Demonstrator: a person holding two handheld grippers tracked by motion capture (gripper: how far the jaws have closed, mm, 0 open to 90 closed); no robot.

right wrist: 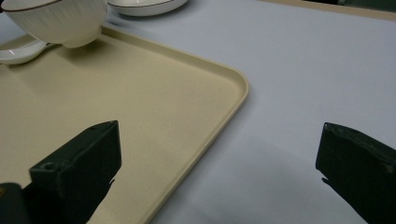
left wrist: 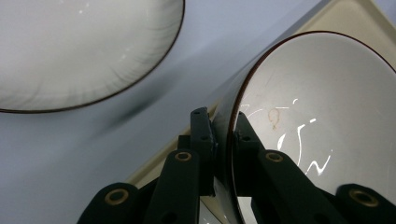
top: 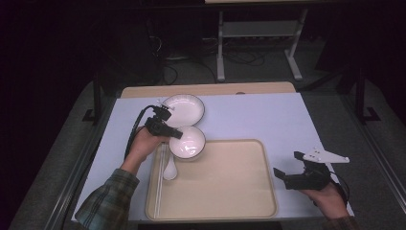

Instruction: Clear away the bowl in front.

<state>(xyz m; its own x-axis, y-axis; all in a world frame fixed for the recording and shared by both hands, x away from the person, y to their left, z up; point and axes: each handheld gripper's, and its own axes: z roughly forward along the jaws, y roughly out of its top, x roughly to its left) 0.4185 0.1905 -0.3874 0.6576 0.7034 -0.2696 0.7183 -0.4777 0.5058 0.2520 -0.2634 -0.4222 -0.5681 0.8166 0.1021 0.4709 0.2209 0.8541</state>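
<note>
**Left gripper pinching bowl rim over tray's far-left corner**

My left gripper has its black jaws pressed together on the rim of the white bowl: in the left gripper view one jaw sits on the outside wall and one on the inside, with the rim between. The bowl is glossy ceramic, round, with a thin dark-brown line along the lip; the inside is smooth and throws bright glints, with a faint brownish mark on it. In the right gripper view the bowl has fine vertical ribbing on the outer wall and a small foot, which looks lifted just above the tray floor. It hangs over the far-left corner of the tray.

The tray is beige plastic with a matte, lightly grained surface, rectangular, with rounded corners and a low raised lip. A white ceramic spoon lies along the tray's left edge, just beside the bowl on the near side. A white plate is shallow and round, with the same dark rim line and faint radial ribbing; it sits on the pale blue-grey table cover near the far-left part, apart from the tray.

My right gripper is spread wide with nothing between the jaws, near the tray's right edge at the near side. A grey three-cornered plate sits on top of it.
</note>
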